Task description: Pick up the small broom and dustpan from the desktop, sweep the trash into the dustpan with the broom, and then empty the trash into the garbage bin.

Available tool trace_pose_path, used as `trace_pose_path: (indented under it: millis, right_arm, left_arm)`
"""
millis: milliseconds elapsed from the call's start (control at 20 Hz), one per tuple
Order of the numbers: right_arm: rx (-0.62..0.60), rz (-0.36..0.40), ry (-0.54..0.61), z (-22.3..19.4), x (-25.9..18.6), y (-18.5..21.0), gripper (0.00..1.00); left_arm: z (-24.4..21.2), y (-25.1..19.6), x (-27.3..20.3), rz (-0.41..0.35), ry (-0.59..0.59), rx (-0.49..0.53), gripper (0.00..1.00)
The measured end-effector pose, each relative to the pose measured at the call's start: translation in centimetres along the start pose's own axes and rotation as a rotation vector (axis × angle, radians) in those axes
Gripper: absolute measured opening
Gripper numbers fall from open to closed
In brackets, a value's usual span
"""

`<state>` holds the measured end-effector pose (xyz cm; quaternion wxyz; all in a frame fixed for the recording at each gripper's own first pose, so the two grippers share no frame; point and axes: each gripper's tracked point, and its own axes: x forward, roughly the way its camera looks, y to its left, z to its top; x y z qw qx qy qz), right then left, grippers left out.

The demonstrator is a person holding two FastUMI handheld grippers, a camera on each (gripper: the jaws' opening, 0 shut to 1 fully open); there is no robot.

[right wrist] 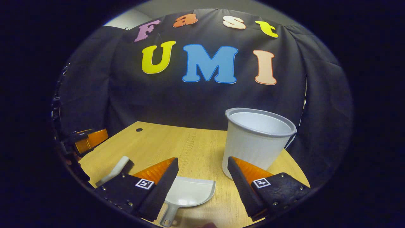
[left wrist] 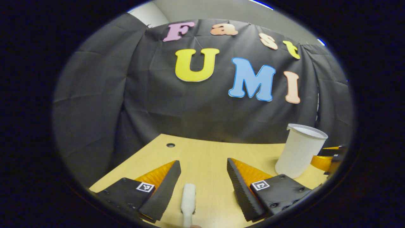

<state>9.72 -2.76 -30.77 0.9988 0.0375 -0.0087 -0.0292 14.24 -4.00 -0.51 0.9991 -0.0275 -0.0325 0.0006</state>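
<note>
each tool hangs wide open above its own thing, the left tool (left wrist: pixel 204 183) straddling the broom handle (left wrist: pixel 188 199) and the right tool (right wrist: pixel 202 182) over the dustpan (right wrist: pixel 189 193), both flat on the table (right wrist: pixel 190 145), bin (right wrist: pixel 256 139) upright at the right for tipping.

wooden desktop (right wrist: pixel 190 148) | on it: garbage bin (right wrist: pixel 253 142), dustpan (right wrist: pixel 190 193), broom handle (right wrist: pixel 115 169)
</note>
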Motion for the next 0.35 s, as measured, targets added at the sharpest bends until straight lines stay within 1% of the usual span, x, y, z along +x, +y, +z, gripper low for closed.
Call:
trace_pose_path:
  millis: [100,250,350]
  right_arm:
    - [-0.001,-0.021,-0.058,0.6,-0.2,-0.3,0.98]
    - [-0.011,-0.044,-0.125,1.4,-0.5,-0.5,0.97]
    - [-0.014,-0.061,-0.146,1.9,-0.7,-0.6,0.97]
  left_arm:
    - [2.6,-0.3,-0.4,-0.01,-0.057,0.01,0.96]
    - [4.6,-1.0,-1.0,-0.032,-0.097,0.023,0.96]
    - [5.7,-1.3,-1.2,-0.044,-0.113,0.037,0.96]
